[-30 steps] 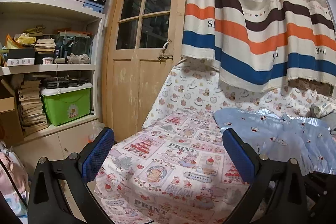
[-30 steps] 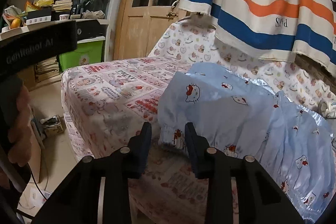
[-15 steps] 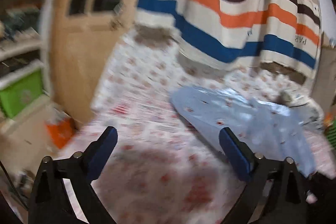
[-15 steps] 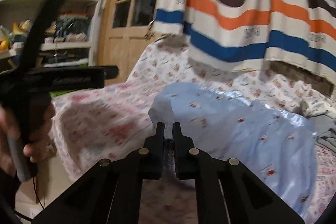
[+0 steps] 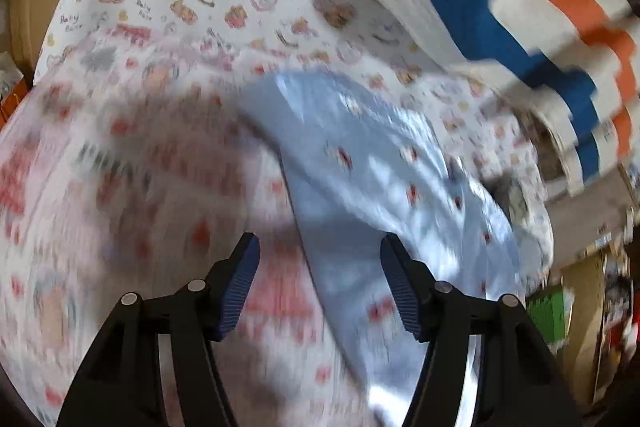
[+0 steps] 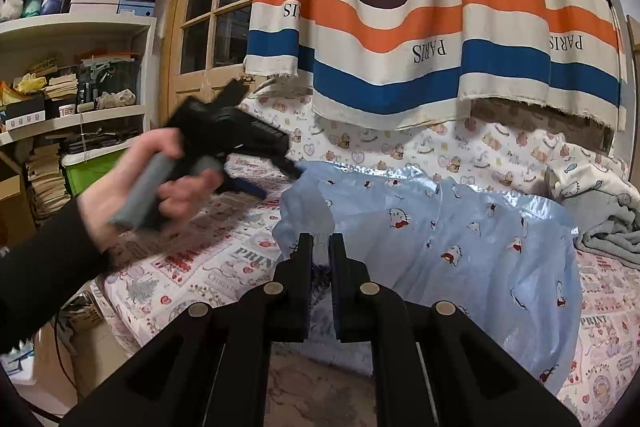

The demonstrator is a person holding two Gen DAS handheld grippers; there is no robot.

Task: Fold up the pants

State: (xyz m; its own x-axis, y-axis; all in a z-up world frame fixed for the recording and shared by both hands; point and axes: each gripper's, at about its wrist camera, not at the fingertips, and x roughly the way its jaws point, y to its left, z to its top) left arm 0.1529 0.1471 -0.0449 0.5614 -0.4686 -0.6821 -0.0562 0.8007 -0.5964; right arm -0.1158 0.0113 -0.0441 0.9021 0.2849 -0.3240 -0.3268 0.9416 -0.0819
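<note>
Swung over, left gripper (image 5: 320, 259) (closing, seemingly empty) tilts toward pants (image 5: 380, 187).

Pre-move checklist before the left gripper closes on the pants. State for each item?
1. Right gripper pinching the edge of the blue pants: ok, fabric sits between its shut pads.
2. Left gripper open enough to take cloth: ok; its jaws have just been closing, not yet pressing on fabric.
3. Pants edge lined up between the left fingers: ok, it runs through the gap.
4. Left view sharp enough to aim: not ok, heavy motion blur.
5. Pants lying flat on the printed bedsheet: not ok, lifted and creased near the held corner.
6. Far hem position: cannot tell.
</note>
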